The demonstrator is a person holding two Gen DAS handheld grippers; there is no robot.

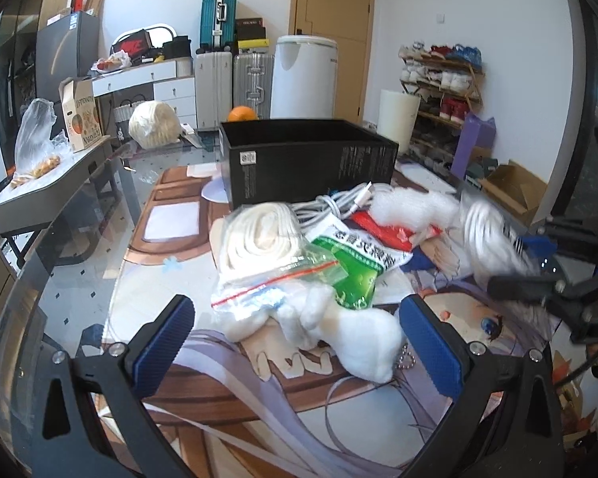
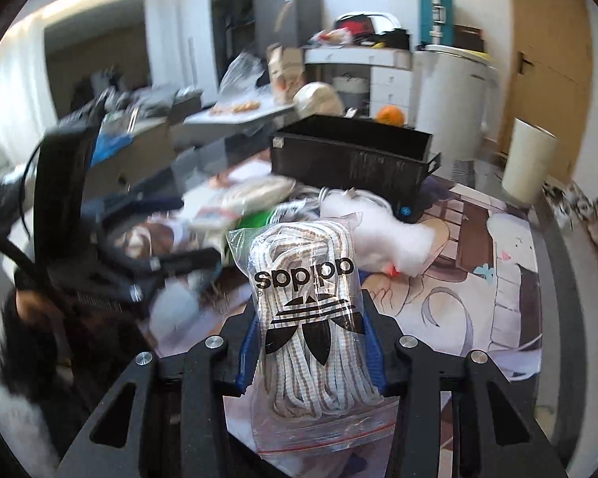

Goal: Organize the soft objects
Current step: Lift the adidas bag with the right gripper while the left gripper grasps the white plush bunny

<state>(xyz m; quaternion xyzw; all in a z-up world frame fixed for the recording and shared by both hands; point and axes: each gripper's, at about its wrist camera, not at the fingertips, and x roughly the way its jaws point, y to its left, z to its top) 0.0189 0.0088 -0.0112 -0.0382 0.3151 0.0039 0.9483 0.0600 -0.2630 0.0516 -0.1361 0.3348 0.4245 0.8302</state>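
Your right gripper (image 2: 311,342) is clamped on a clear zip bag of laces (image 2: 313,318): the blue ribbed pads (image 2: 248,348) press the crinkled plastic from both sides at lower centre of the right wrist view. The bag holds a coiled bundle of flat woven laces, white with tan stripes, under a black printed trefoil logo; a red seal line runs along its lower edge.

Your left gripper (image 1: 299,342) is spread wide, both blue textured pads (image 1: 161,342) well apart at the bottom of the left wrist view. Between them, nearer the right pad, lies a white plush toy (image 1: 355,338), fluffy and lumpy, resting on the printed table mat (image 1: 187,247), which is smooth and flat with a cartoon figure on it.

Just above the toy, at frame centre, sits a pile of soft items:
- a clear red-sealed zip bag with rolled cream fabric (image 1: 259,239), ribbed in texture
- a glossy green and white packet (image 1: 355,267), overlapping that bag
- a coiled grey cable (image 1: 339,203), behind the packet
- a second white fluffy piece (image 1: 410,207), to the right, over a red flat wrapper (image 1: 382,231)

Behind the pile, upper centre, stands an open black rectangular box (image 1: 307,159) of rigid matte card, touching the cable. An orange (image 1: 242,113) shows beyond its rim
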